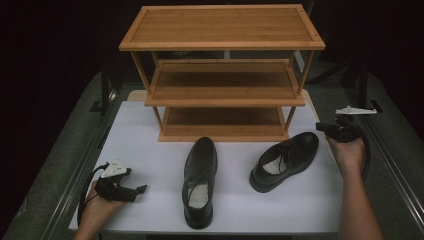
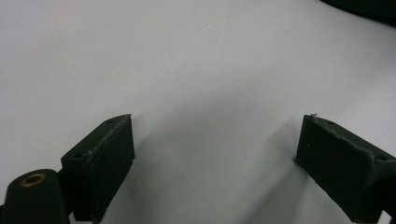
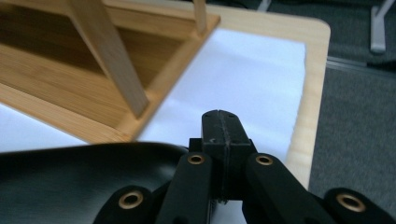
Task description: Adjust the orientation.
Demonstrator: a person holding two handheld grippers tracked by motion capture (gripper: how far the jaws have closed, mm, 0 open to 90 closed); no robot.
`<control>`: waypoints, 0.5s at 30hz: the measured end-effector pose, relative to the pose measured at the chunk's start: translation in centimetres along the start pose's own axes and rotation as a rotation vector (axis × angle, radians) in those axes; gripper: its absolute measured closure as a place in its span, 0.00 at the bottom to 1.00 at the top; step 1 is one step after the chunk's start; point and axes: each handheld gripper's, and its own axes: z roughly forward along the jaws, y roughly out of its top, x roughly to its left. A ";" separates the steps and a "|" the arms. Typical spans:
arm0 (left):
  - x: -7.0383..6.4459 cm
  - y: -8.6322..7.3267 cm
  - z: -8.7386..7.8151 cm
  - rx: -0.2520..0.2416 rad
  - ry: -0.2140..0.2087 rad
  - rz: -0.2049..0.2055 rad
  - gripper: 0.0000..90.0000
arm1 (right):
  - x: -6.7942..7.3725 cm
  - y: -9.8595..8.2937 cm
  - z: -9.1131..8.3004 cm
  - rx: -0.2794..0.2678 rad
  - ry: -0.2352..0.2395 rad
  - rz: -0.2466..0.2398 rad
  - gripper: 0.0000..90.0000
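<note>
High view: the right gripper (image 1: 326, 128), jaws together and empty, sits just beside the toe of the right shoe (image 1: 285, 160), which lies to its left. The left gripper (image 1: 141, 189), jaws apart, rests near the left shoe (image 1: 200, 181), which lies to its right. Both shoes lie on a white sheet (image 1: 150, 150) over the table, before a three-tier bamboo rack (image 1: 222, 70); the floor is grey carpet. The right shoe's long axis runs diagonally, toe towards the right gripper; the left shoe points at the rack.

Left gripper view: jaws wide apart over bare sheet (image 2: 196, 70).

Right gripper view: jaws closed on nothing; black shoe leather (image 3: 70, 182) lies immediately left; the rack's bottom shelf (image 3: 70, 88) stands beyond.
</note>
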 end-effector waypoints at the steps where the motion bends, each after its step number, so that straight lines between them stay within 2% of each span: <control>1: 0.0 0.0 0.0 0.000 0.000 0.000 0.12 | -0.2 -0.2 0.2 0.006 -0.001 0.008 1.00; 6: 0.0 0.0 0.0 -0.001 0.000 0.000 0.12 | -0.5 -1.2 0.5 0.030 -0.008 0.024 1.00; 9: 0.0 0.0 0.0 -0.002 -0.001 -0.001 0.12 | -0.3 -1.6 0.8 0.050 -0.041 0.016 1.00; 15: 0.0 0.0 0.0 -0.001 0.000 0.000 0.12 | -0.7 -2.3 1.0 0.047 -0.030 0.048 1.00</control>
